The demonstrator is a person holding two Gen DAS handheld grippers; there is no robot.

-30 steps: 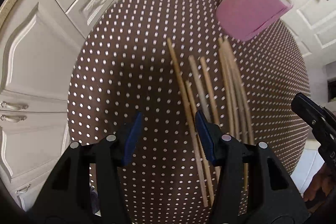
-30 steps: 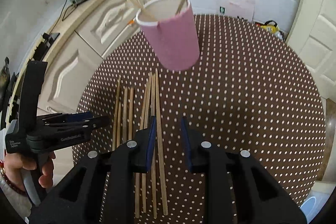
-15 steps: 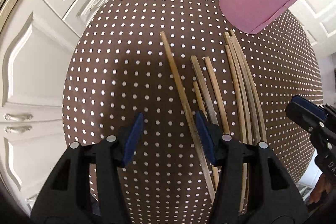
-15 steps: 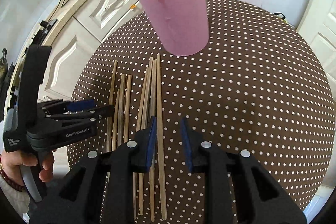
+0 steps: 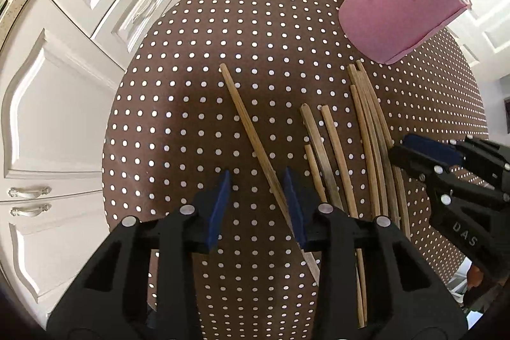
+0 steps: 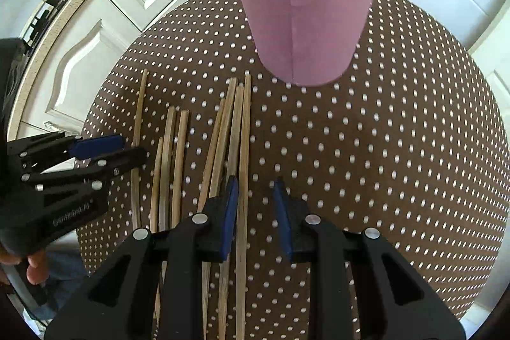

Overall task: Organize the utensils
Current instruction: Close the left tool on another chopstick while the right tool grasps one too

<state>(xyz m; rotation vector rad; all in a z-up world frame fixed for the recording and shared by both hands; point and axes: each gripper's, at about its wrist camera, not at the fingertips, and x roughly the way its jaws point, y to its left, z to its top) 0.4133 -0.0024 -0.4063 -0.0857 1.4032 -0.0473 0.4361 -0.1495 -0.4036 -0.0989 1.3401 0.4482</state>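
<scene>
**Two grippers low over the chopsticks beside the pink cup**

The left black gripper with blue pads (image 5: 256,206) points down, its jaws closing around the lone, leftmost wooden chopstick (image 5: 251,139) – pads not yet pressing it. The right black gripper (image 6: 255,207) hangs with a narrow gap, gripping nothing; the outermost stick of the bundle of wooden chopsticks (image 6: 234,136) runs just inside its left pad. All sticks lie on the brown, white-dotted round table (image 6: 382,148), just short of the tall pink paper cup (image 6: 306,8), which already holds sticks.
</scene>
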